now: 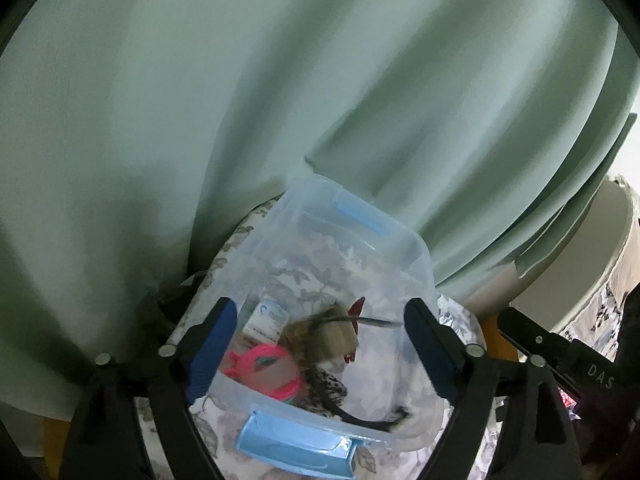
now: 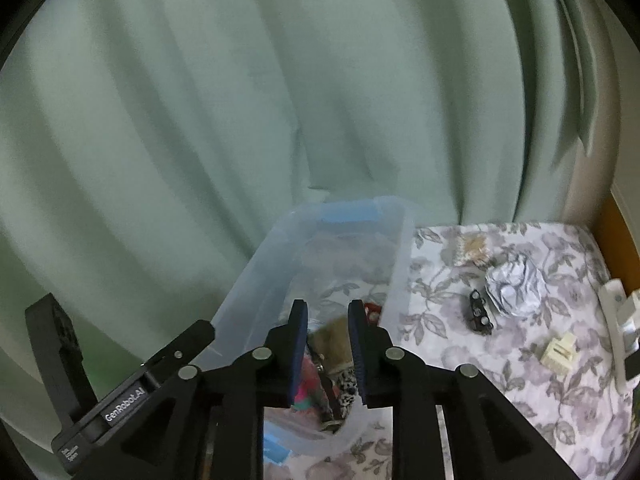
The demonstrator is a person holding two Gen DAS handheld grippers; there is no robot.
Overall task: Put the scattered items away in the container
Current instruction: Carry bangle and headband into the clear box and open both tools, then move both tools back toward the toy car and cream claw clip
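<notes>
A clear plastic bin [image 1: 416,256] with blue latches stands on a floral tablecloth; it also shows in the right wrist view [image 2: 396,280]. Inside lie a pink cord bundle [image 1: 260,364], a white packet [image 1: 268,318], a brown furry item [image 1: 320,332] and a leopard-print piece [image 1: 326,390]. My left gripper [image 1: 320,348] is open wide and empty above the bin. My right gripper [image 2: 328,344] is open a little, empty, over the bin's near end. On the cloth to the right lie a small black toy car [image 2: 480,312], crumpled white paper [image 2: 514,286], a cream block [image 2: 560,350] and a beige packet [image 2: 474,250].
A green curtain [image 2: 240,100] hangs close behind the bin. A white remote-like object [image 2: 618,328] lies at the table's right edge [image 2: 616,224]. The other gripper's body [image 2: 124,396] sits at lower left of the right wrist view.
</notes>
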